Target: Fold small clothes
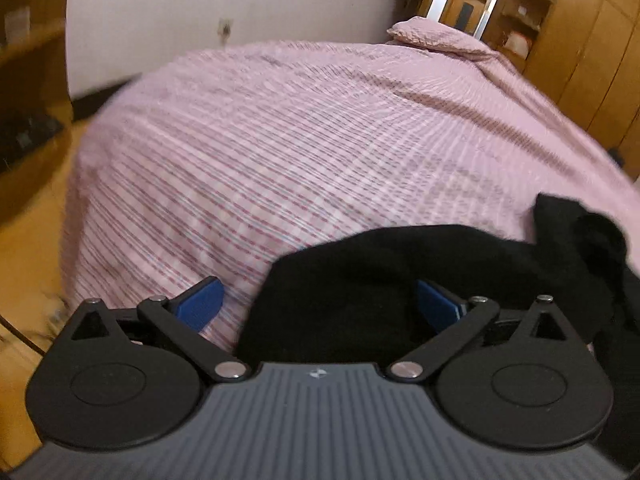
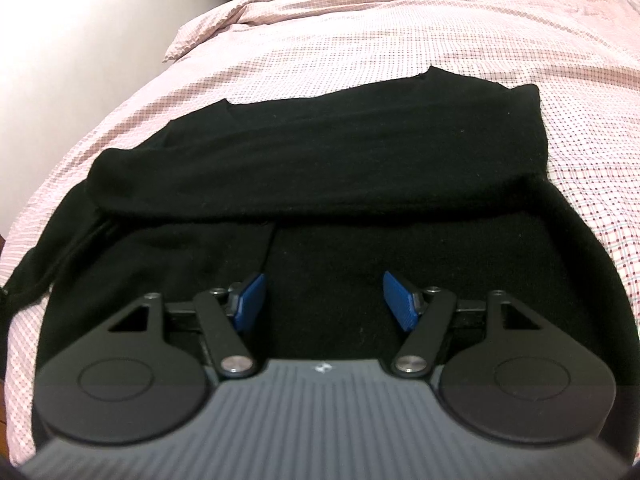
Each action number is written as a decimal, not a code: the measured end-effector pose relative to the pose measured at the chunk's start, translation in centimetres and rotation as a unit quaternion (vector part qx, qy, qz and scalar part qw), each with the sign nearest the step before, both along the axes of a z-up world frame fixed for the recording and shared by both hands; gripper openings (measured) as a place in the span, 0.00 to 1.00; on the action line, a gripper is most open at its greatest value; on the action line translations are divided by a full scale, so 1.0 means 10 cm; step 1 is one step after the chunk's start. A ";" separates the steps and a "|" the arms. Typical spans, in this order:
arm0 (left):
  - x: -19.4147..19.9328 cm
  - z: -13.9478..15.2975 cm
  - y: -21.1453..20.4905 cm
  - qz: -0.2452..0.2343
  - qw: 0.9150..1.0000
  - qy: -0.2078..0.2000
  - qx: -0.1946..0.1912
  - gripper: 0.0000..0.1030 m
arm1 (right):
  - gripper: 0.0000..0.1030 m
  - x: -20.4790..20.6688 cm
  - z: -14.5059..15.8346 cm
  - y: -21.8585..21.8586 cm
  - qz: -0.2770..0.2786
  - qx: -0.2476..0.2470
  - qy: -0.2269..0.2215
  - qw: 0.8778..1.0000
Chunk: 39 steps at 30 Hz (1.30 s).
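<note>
Garment [image 2: 320, 152] black, flat on bed [image 2: 440, 32], partly folded. Left gripper [image 1: 318, 300] and right gripper [image 2: 322, 300] both released, empty, over garment's near part. Next, likely: grasp near edge, fold toward far edge.

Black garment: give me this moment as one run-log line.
black garment partly folded on pink checked bedspread | left gripper open at its edge | right gripper open above it | nothing held

Left gripper [image 1: 318, 302]: blue pads, black linkage arms, silver pivot screws; ribbed grey body.
</note>
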<state>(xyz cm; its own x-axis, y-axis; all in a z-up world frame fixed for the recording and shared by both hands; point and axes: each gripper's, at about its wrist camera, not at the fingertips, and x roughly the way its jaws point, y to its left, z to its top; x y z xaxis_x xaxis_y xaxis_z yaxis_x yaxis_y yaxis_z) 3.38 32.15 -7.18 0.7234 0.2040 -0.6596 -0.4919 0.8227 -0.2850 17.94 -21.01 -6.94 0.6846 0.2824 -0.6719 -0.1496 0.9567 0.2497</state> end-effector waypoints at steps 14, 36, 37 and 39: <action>-0.26 0.84 -0.20 0.067 0.986 -0.143 0.061 0.16 | 0.66 -0.01 0.00 -0.05 -0.002 0.012 0.000 1.000; 0.55 1.97 -1.58 -0.150 0.942 -0.289 0.076 0.16 | 0.66 -0.16 0.22 -0.39 -0.021 0.080 -0.029 0.996; 0.61 2.01 -1.70 -0.166 0.939 -0.293 0.074 0.16 | 0.66 -0.18 0.23 -0.42 -0.024 0.081 -0.034 0.996; 0.77 2.06 -1.99 -0.203 0.930 -0.298 0.071 0.16 | 0.66 -0.22 0.25 -0.47 -0.030 0.085 -0.038 0.995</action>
